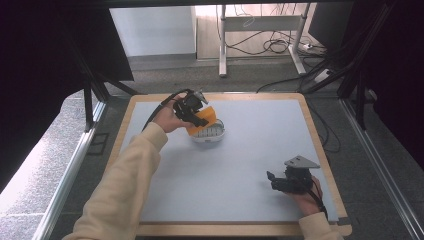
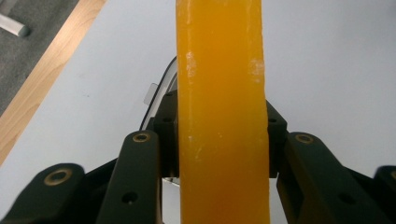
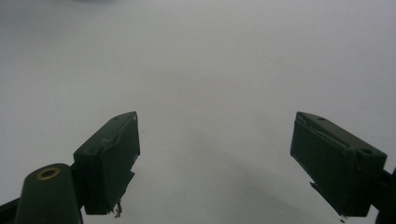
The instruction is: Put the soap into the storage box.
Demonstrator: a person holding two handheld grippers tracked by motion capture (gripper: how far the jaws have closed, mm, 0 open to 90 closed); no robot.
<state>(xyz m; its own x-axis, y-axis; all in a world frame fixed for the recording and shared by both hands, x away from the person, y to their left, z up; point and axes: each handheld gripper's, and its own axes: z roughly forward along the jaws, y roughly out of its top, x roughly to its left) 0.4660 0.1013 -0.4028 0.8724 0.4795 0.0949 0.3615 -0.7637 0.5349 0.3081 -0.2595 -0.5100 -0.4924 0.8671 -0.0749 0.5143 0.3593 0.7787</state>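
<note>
Pale grey mat [image 1: 240, 170] on wood-edged table [image 1: 320, 140]; cables [image 1: 272, 46] beyond.

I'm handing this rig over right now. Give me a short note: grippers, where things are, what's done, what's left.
Left gripper: shut on the orange bar, held above the white dish at the table's far left.
Right gripper: open, nothing between the jaws, low over the table near its right front corner.
Done: bar is gripped and brought to the dish.
Left: probably set the bar in the dish and let go; whether it touches yet I cannot tell.

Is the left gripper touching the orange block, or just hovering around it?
Touching. In the left gripper view, the left gripper has both black jaws pressed flat against the sides of the orange block, with no gap on either side.
</note>
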